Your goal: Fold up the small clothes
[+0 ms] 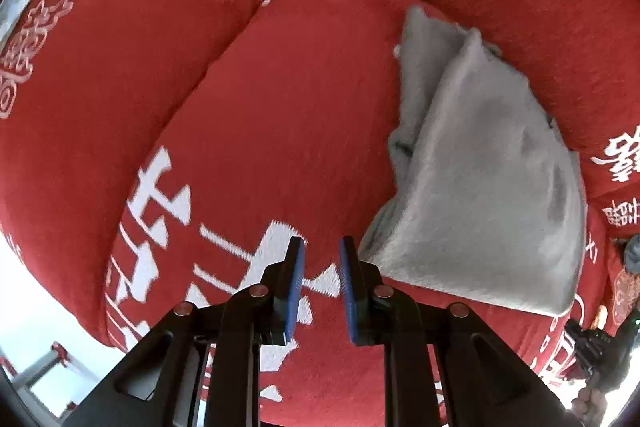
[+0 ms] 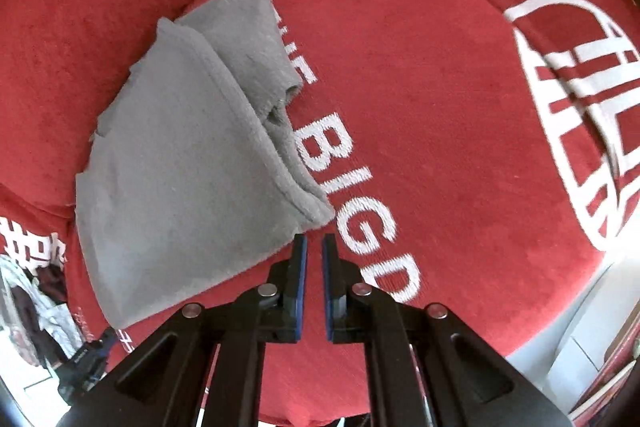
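Beside folded grey garment [image 2: 184, 163], "BIG" on red cover [image 2: 420, 75].

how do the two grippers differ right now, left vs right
The left gripper shows a wider gap between its blue pads; the right gripper has its pads drawn nearly together. The grey garment lies to the right of the left gripper and to the left of the right one. Both hold nothing above the red cover.
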`<state>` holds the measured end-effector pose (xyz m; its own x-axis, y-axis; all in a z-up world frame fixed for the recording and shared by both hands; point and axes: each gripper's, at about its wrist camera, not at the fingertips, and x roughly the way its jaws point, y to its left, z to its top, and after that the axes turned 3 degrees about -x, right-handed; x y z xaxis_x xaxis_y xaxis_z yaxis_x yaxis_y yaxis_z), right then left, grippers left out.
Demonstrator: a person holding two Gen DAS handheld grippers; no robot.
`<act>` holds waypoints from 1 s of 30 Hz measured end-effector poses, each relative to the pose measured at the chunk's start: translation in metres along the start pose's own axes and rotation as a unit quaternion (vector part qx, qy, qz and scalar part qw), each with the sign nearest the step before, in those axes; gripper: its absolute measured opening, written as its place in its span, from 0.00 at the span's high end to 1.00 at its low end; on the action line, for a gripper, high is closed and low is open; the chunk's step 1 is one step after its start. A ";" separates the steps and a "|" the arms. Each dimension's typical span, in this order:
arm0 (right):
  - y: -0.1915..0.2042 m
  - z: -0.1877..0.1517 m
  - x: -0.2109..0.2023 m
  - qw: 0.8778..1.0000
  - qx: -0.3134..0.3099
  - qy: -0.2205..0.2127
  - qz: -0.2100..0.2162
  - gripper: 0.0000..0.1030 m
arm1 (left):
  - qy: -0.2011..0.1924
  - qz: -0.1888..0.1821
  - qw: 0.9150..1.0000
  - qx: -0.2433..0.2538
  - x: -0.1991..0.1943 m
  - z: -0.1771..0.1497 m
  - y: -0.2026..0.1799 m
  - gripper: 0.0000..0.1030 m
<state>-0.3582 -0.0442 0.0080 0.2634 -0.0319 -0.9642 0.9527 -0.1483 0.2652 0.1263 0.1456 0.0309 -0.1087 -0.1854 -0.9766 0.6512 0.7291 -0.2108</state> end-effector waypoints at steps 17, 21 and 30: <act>-0.011 0.088 0.037 0.997 0.060 -0.005 0.049 0.87 | 0.016 -0.020 0.995 0.100 0.044 0.022 -0.082 0.81; -0.003 0.087 0.030 0.999 0.036 -0.014 0.018 0.85 | 0.016 -0.014 0.994 0.107 0.044 0.019 -0.083 0.81; 0.029 0.054 -0.002 0.998 -0.037 -0.027 -0.047 0.81 | 0.019 0.015 0.989 0.143 0.034 0.015 -0.094 0.81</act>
<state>-0.3396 -0.1018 0.0170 0.1661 -0.0740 -0.9833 0.9818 -0.0807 0.1719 0.0722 0.0609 0.0183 -0.1093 -0.1378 -0.9844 0.8398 0.5171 -0.1656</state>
